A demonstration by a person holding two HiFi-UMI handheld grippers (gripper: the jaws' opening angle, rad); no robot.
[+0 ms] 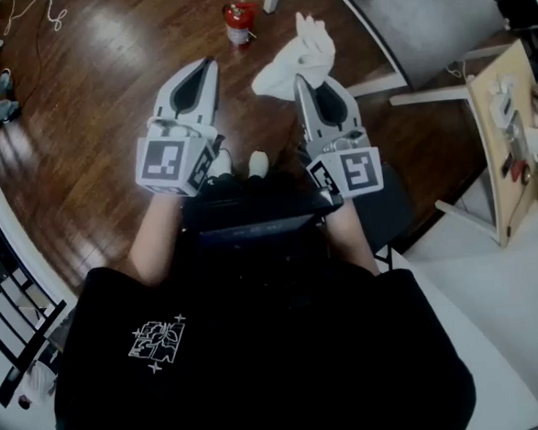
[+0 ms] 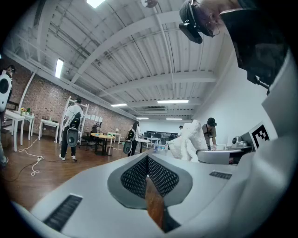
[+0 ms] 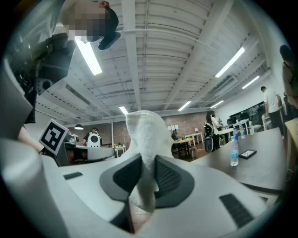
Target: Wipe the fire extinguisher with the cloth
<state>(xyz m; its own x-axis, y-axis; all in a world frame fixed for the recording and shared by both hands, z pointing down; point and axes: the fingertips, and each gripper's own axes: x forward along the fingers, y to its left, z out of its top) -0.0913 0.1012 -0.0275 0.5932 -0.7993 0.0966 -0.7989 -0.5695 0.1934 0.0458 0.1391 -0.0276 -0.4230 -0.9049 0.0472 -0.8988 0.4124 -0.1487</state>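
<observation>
The room is a wide hall under a white ribbed ceiling [image 3: 153, 56] with beams and strip lights. A brick wall [image 2: 42, 100] runs along the far side, and people stand among tables in the distance. Below the person lies a dark, glossy wooden floor [image 1: 106, 111], which meets a pale surface at the lower right. A black railing [image 1: 2, 274] curves along the left edge. A grey table [image 1: 422, 33] fills the upper right of the head view, and beside it a light wooden panel [image 1: 495, 102] carries small objects too small to identify.

The person, in a black top, holds both grippers out in front, side by side. The left gripper [image 1: 205, 67] has its jaws pressed together with nothing between them. The right gripper [image 1: 302, 80] is clamped on a white cloth [image 1: 299, 56], which stands up in a crumpled bunch above the jaws and hangs a little below them.

The red fire extinguisher [image 1: 238, 22] stands on the wooden floor ahead of the grippers, apart from both, just left of the cloth in the head view. A pale cable [image 1: 29, 7] trails across the floor at the upper left. A clear bottle [image 3: 234, 152] stands on the grey table.
</observation>
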